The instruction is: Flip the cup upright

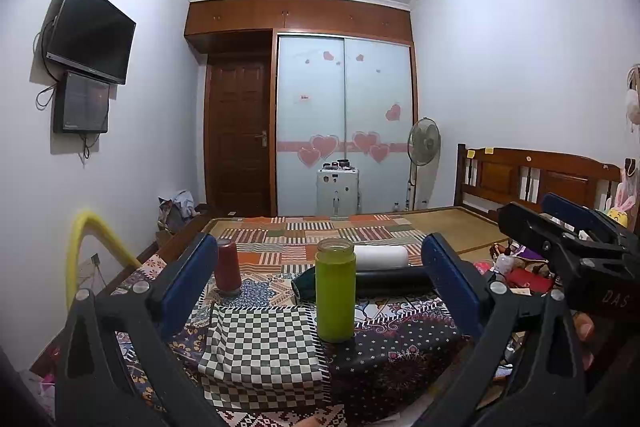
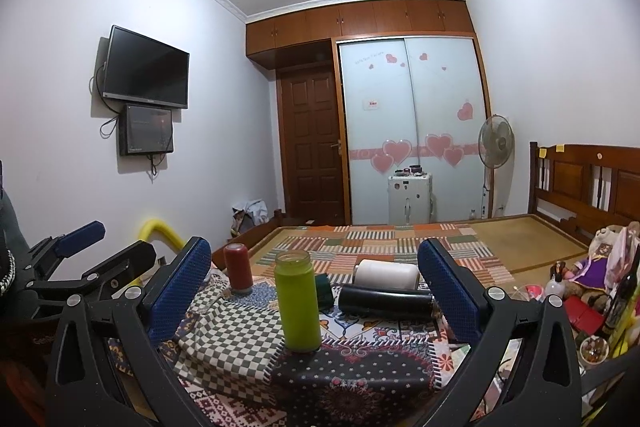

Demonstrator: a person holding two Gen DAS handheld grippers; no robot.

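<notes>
A green cup [image 1: 335,291] stands upright, mouth up, on the patterned cloth; it also shows in the right wrist view [image 2: 298,301]. A red cup [image 1: 228,266] stands mouth down behind it to the left, also in the right wrist view [image 2: 238,268]. A black cup [image 1: 394,281] and a white cup [image 1: 382,257] lie on their sides behind, seen too in the right wrist view as the black cup [image 2: 386,301] and the white cup [image 2: 387,274]. My left gripper [image 1: 320,283] is open and empty, short of the green cup. My right gripper [image 2: 314,285] is open and empty.
The patchwork cloth [image 1: 260,343] covers a bed with a wooden headboard [image 1: 536,175] at right. Toys and clutter [image 2: 592,275] lie at the right edge. A yellow tube [image 1: 86,247] arches at left. A fan [image 1: 424,143] and a white box [image 1: 337,187] stand far back.
</notes>
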